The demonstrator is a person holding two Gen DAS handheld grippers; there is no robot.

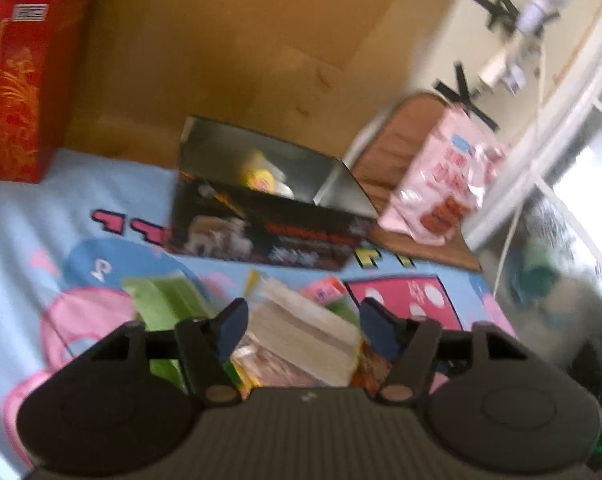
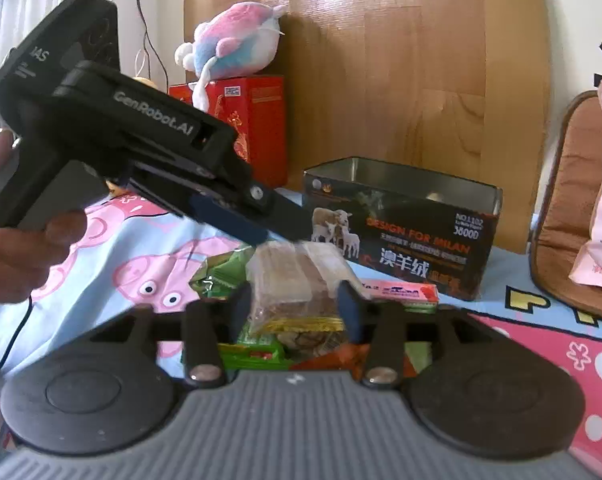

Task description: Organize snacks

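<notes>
While blurred, left wrist view: left gripper (image 1: 303, 326) released, blue pads either side of a clear wafer packet (image 1: 301, 332) atop the snack pile, not pressing it. Black tin (image 1: 269, 236) open at twelve o'clock; pink bag (image 1: 441, 184) at two. Right wrist view: right gripper (image 2: 295, 312) likewise released, straddling the same packet (image 2: 297, 276). Tin (image 2: 405, 236) at one o'clock, pink bar (image 2: 405, 292) just before it, left gripper (image 2: 253, 228) reaching in from ten.

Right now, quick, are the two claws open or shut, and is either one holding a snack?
Left gripper: open around the clear cracker pack, not squeezing.
Right gripper: open around the same pack, not squeezing.
</notes>
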